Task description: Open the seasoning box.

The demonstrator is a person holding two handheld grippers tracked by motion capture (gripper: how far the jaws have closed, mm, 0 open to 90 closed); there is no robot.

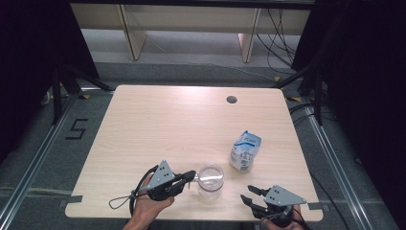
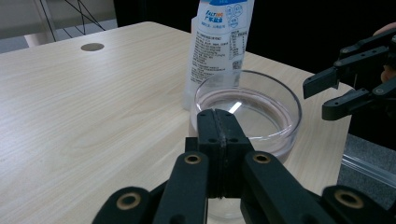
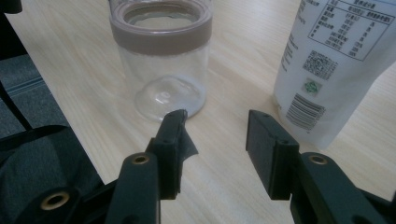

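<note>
The landmark is the clear glass jar [image 1: 210,181], which stands upright and open-mouthed on the wooden table [image 1: 158,124], near the table's edge on the person's side. In the right gripper view the jar [image 3: 161,60] shows a brownish band around its neck and a domed base resting flat on the tabletop.

Left gripper [image 1: 191,176]: positioned immediately left of the jar, lying roughly level, with its tips at the jar's rim. In the left gripper view the two black jaws are pressed together with no gap between them, and their tips [image 2: 218,126] sit at the near rim of the jar [image 2: 261,105]. Whether the rim wall is pinched between the pads cannot be told. The left hand [image 1: 148,203] holds the gripper body from below.

Right gripper [image 1: 249,194]: positioned to the right of the jar, apart from it, near the table's edge. Its jaws stand apart with nothing between them; bare tabletop shows through the gap [image 3: 217,140]. The jaws point toward the jar's base.

White salt pouch [image 1: 245,151]: stands upright beyond and to the right of the jar, close to it. Printed text, a barcode and a square code are visible on its back face [image 3: 334,60].
</note>
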